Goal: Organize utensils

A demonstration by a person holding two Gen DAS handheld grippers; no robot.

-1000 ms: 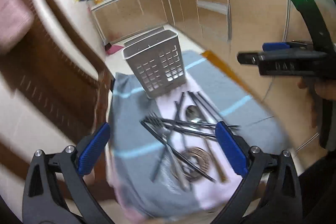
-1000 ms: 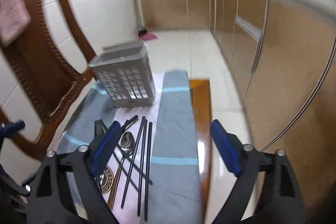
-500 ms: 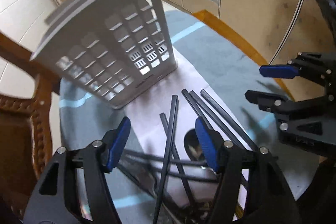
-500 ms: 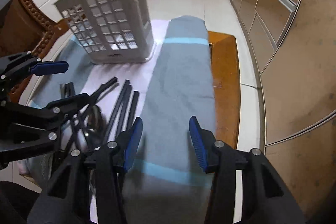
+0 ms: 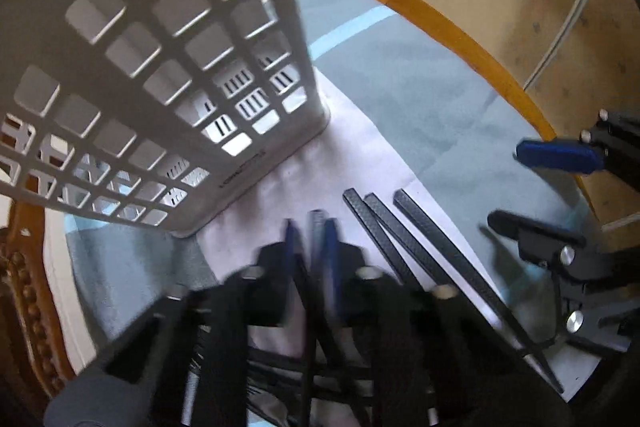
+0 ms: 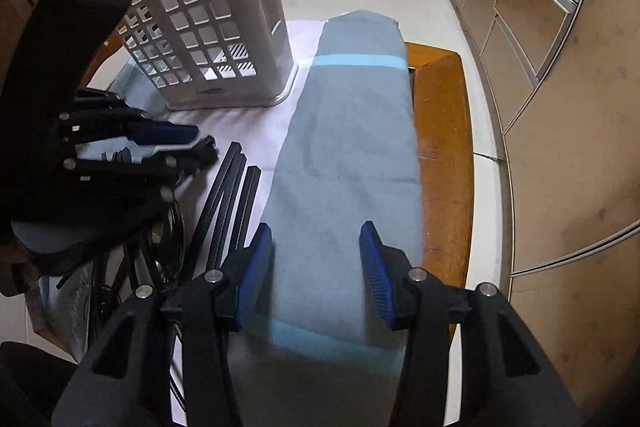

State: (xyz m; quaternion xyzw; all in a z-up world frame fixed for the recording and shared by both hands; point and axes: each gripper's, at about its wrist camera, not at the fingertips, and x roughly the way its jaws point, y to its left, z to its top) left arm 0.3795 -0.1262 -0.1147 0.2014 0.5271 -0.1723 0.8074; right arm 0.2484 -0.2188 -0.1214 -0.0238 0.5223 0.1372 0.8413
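A white perforated utensil holder (image 5: 160, 67) stands on a pale cloth; it also shows in the right wrist view (image 6: 212, 27). Black chopsticks (image 5: 400, 227) lie side by side in front of it, and show too in the right wrist view (image 6: 236, 195). My left gripper (image 5: 310, 239) is blurred, low over the pile, its blue pads closed on one black chopstick (image 5: 314, 223). My right gripper (image 6: 316, 259) is open and empty above the grey-blue towel (image 6: 352, 131). A spoon (image 6: 168, 227) lies partly hidden under the left gripper.
The cloths cover a wooden table (image 6: 440, 131) whose edge shows on the right. A carved wooden chair (image 5: 24, 291) stands on the left. Kitchen cabinets (image 6: 560, 67) and a tiled floor lie beyond the table.
My left gripper has dropped to the utensil pile and closed its pads around a black chopstick. My right gripper has lowered and stays open over the towel.
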